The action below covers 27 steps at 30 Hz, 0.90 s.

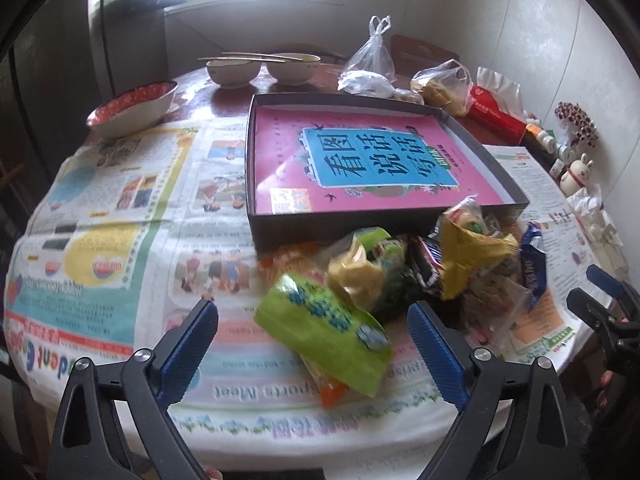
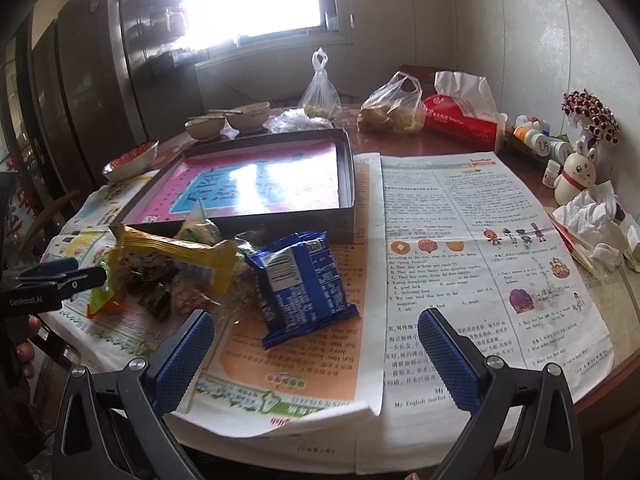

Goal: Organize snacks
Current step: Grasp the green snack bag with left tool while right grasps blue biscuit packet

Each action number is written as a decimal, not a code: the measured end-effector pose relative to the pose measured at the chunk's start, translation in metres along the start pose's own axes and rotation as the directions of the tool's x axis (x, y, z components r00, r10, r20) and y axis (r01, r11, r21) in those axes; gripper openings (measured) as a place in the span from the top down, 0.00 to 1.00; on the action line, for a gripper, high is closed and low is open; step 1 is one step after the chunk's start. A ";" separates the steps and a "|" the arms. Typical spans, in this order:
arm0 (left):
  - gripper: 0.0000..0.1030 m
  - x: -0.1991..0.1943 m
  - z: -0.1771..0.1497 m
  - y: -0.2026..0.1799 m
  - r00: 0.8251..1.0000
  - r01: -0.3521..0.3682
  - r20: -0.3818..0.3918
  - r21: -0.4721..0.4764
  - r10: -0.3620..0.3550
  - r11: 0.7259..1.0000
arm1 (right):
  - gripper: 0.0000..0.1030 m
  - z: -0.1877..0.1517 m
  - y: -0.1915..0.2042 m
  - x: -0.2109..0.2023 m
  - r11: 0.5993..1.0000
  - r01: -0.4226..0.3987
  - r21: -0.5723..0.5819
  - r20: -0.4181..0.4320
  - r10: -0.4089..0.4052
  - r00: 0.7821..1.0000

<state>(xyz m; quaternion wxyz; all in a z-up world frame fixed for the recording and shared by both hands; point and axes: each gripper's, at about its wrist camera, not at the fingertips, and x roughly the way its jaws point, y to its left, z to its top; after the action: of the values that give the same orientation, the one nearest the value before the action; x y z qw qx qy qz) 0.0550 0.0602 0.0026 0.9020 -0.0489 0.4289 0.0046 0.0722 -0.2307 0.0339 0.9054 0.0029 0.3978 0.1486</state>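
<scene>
A heap of snack packets lies on the newspaper in front of a shallow dark box [image 1: 256, 184] lined with a pink book [image 1: 360, 160]. In the left wrist view a green packet [image 1: 324, 332] lies nearest, between my open left gripper's [image 1: 314, 314] fingers, with a yellow packet [image 1: 472, 256] and a blue packet [image 1: 534, 268] behind. In the right wrist view the blue packet [image 2: 304, 284] lies just ahead of my open, empty right gripper [image 2: 316, 322]; the yellow packet [image 2: 176, 256] and the box [image 2: 344, 184] lie beyond. The left gripper's fingers [image 2: 60, 276] show at the left edge.
Two bowls with chopsticks [image 1: 264, 66] and a red patterned bowl [image 1: 132, 108] stand at the table's far left. Plastic bags [image 2: 392, 112], a red tissue pack [image 2: 464, 120], small bottles, a rabbit figure [image 2: 576, 176] and crumpled tissues [image 2: 592, 220] line the right side. Newspaper [image 2: 480, 240] covers the table.
</scene>
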 end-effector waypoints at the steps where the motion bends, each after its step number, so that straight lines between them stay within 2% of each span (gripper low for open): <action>1: 0.14 0.001 0.001 -0.001 1.000 -0.002 0.000 0.005 0.002 1.000 | 0.00 0.001 -0.001 0.004 1.000 0.001 0.001 -0.008 -0.001 1.000; 2: 0.21 0.002 0.002 -0.001 1.000 0.000 -0.003 0.012 0.000 1.000 | 0.00 0.002 -0.002 0.008 1.000 -0.001 0.002 -0.016 0.001 1.000; 5: 0.32 0.006 0.006 -0.002 1.000 0.019 -0.017 0.035 -0.019 0.999 | 0.00 0.005 -0.006 0.016 1.000 0.006 0.004 -0.028 -0.006 1.000; 18: 0.43 0.018 0.019 -0.020 0.999 0.048 -0.023 0.121 -0.045 0.992 | 0.00 0.016 -0.005 0.047 0.999 -0.001 -0.036 -0.092 -0.003 0.996; 20: 0.47 0.021 0.020 -0.023 0.998 0.057 -0.027 0.126 -0.054 0.990 | 0.00 0.017 -0.004 0.052 0.999 -0.006 -0.047 -0.097 0.001 0.995; 21: 0.48 0.022 0.021 -0.024 0.998 0.056 -0.028 0.130 -0.053 0.990 | 0.01 0.018 -0.003 0.055 0.999 -0.007 -0.054 -0.097 0.001 0.995; 25: 0.50 0.023 0.021 -0.026 0.998 0.057 -0.027 0.136 -0.054 0.989 | 0.19 0.020 -0.002 0.063 0.997 -0.047 -0.059 -0.118 0.040 0.992; 27: 0.51 0.024 0.022 -0.026 0.998 0.058 -0.027 0.134 -0.054 0.989 | 0.22 0.021 -0.002 0.066 0.996 -0.057 -0.062 -0.119 0.049 0.992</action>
<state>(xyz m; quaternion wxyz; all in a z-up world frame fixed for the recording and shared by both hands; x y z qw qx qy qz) 0.0885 0.0354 0.0000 0.8980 0.0002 0.4372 -0.0504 0.1299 -0.2120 0.0010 0.8757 -0.0249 0.4451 0.1855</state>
